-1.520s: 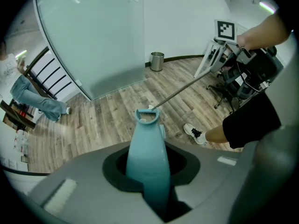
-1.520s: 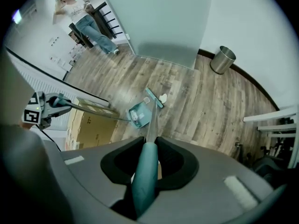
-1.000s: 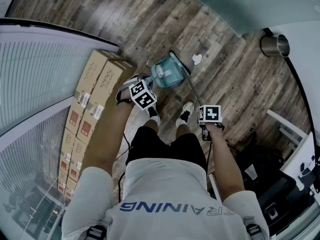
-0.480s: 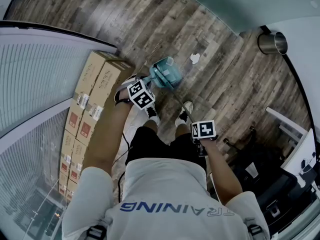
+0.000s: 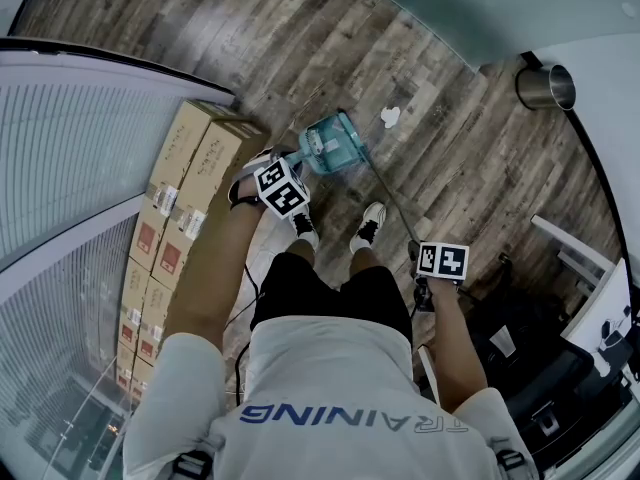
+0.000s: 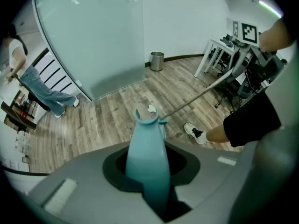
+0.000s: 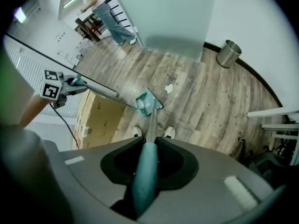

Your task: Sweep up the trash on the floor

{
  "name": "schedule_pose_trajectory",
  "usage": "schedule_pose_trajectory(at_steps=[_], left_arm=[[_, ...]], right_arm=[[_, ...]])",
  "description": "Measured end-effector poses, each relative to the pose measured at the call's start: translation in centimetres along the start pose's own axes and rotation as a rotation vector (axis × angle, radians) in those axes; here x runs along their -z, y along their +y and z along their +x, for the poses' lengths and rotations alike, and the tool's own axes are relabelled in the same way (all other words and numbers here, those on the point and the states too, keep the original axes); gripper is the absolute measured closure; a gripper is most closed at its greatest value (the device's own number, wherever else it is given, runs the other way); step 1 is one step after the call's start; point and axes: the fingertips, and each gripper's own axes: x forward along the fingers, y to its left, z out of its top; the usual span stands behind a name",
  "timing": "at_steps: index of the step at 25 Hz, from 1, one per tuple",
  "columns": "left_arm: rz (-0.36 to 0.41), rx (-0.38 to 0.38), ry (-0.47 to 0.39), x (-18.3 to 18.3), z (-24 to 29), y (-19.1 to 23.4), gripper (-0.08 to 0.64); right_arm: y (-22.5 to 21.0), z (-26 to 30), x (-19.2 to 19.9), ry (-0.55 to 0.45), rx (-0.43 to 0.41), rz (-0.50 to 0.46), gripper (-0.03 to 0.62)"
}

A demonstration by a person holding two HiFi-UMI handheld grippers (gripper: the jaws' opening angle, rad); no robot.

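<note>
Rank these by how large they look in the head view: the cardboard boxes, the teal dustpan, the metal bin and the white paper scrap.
1. cardboard boxes: by far the largest.
2. teal dustpan and metal bin: they look about alike, so they are not ranked apart.
3. white paper scrap: the smallest.

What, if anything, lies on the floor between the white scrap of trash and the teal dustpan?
Nothing visible. Only bare wood-plank floor separates the white crumpled scrap of trash from the teal plastic dustpan. The grey-poled broom runs in beside the dustpan and stops short of the scrap.
</note>
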Motion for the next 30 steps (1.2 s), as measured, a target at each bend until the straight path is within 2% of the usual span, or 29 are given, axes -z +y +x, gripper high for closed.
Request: schedule_pose_trajectory(at_steps=[5,8,12,14,19,23,30], left_arm=[[-0.001,-0.001,0.002,0.0,-0.1,0.0,0.469],[-0.005,0.002,0.001,0.0,-0.1,-0.2,0.469],[-0.005,0.002,0.002,0.0,0.0,-0.1,0.469],[-0.003,0.001,0.006,-0.1,0.1,0.1,0.469],[-0.004,0.006,0.008,0.1,0.1,0.0,0.469],[0.0,-0.001,0.011,0.1,0.2,-0.1,0.469],[-0.002,0.0,0.01,0.2,0.2,-0.1,0.469]], right_arm=[[-7.0,-0.5,-5.3,-0.099,0.125,0.106,0.486],[-11.0,0.7,-8.2,-0.11,0.204,0.154,0.488],[-12.8,2.6,-10.1,-0.111,0.241,0.204,0.488],[-11.6,3.5,-10.6,-0.118,0.221,0.186,0.488],[-6.8,5.1,-8.9,-0.035,0.202,0.08,0.488],[-4.0,5.4,-7.4,-0.03,0.189,0.06,0.488],[1.9,6.2,-3.5,0.036,0.07,-0.006,0.488]])
